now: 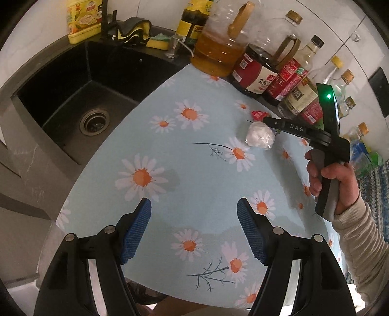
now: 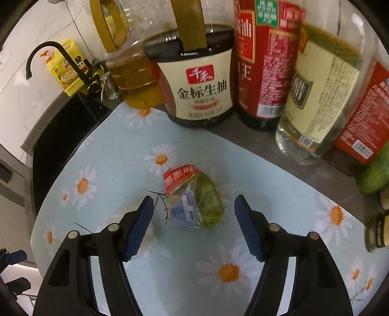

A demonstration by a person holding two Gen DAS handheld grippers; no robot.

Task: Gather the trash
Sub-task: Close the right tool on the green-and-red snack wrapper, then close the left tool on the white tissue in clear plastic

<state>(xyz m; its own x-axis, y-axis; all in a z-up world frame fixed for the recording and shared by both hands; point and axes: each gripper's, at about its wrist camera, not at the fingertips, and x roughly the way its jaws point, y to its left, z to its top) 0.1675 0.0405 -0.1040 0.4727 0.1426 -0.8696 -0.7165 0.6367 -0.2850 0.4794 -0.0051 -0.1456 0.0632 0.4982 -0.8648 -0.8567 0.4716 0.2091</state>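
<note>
Kitchen counter with a daisy-print mat (image 1: 194,155) beside a dark sink (image 1: 73,104).

Left gripper (image 1: 194,218): its 2 blue-padded jaws stand spread above a bare part of the mat, with nothing between them and no contact with any trash.

Right gripper (image 2: 194,218): its jaws also stand spread, tilted down toward a crumpled wrapper (image 2: 192,199). The wrapper, printed red, green and blue, lies on the mat just ahead of the gap between the pads; neither pad touches it. In the left wrist view the same gripper appears as a black tool held in a hand (image 1: 335,184) with a beige sleeve (image 1: 359,238), a green light glowing on its body.

Trash: 2 pieces show. The wrapper sits near the far edge of the mat, close to the bottles; in the left wrist view only its red corner shows behind the right gripper. A white wad (image 1: 259,137) in clear film lies on the mat just beside it, on the sink side; in the right wrist view it is largely hidden behind the left-hand finger.

Background: a row of bottles (image 2: 262,60) stands on the grey counter along the mat's far edge, among them an oil jug (image 1: 216,46) and a soy sauce jug (image 2: 199,80). A black tap (image 2: 48,60), a yellow box (image 1: 83,20) and a sponge (image 1: 158,41) sit at the sink's rear rim.
</note>
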